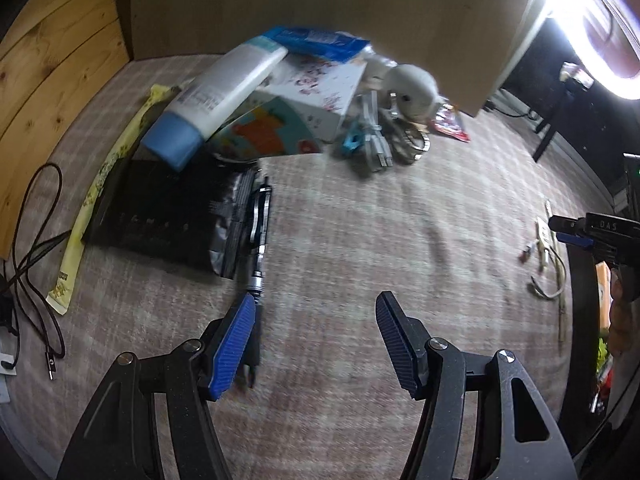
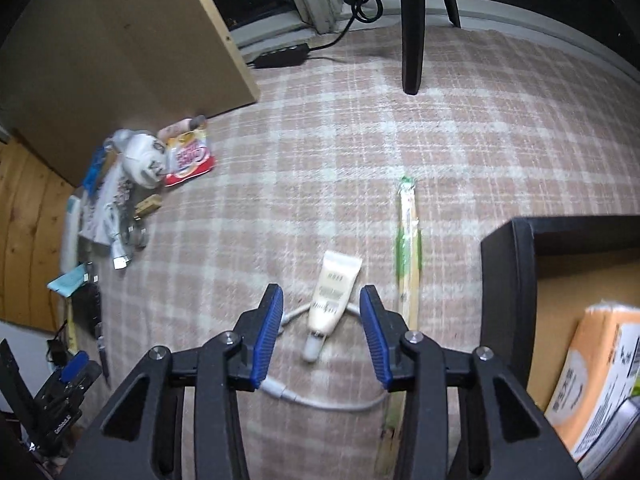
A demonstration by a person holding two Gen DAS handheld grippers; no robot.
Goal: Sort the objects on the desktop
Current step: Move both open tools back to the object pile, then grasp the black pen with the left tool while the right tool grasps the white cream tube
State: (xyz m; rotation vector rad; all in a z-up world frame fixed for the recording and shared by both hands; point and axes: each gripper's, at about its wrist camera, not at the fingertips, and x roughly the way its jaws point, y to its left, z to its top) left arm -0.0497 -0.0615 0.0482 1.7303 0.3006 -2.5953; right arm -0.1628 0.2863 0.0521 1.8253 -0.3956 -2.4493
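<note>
My left gripper (image 1: 316,312) is open and empty above the checked cloth; a black pen (image 1: 258,240) lies just by its left finger (image 1: 236,344). Behind it is a pile: a white bottle with a blue cap (image 1: 216,100), a black pouch (image 1: 160,208), a patterned box (image 1: 312,92), a white plush toy (image 1: 412,90) and a white cable bundle (image 1: 372,140). My right gripper (image 2: 320,316) is open, its fingers on either side of a small cream tube (image 2: 330,300) that lies on a white cable (image 2: 320,398). Wrapped chopsticks (image 2: 408,248) lie to its right.
A black box (image 2: 508,280) holding an orange packet (image 2: 596,376) stands at the right. A red snack packet (image 2: 188,156) lies by the plush toy. A cardboard panel (image 2: 120,40) stands at the back left. A black stand leg (image 2: 412,28) rests on the cloth. A dark cord (image 1: 36,220) lies far left.
</note>
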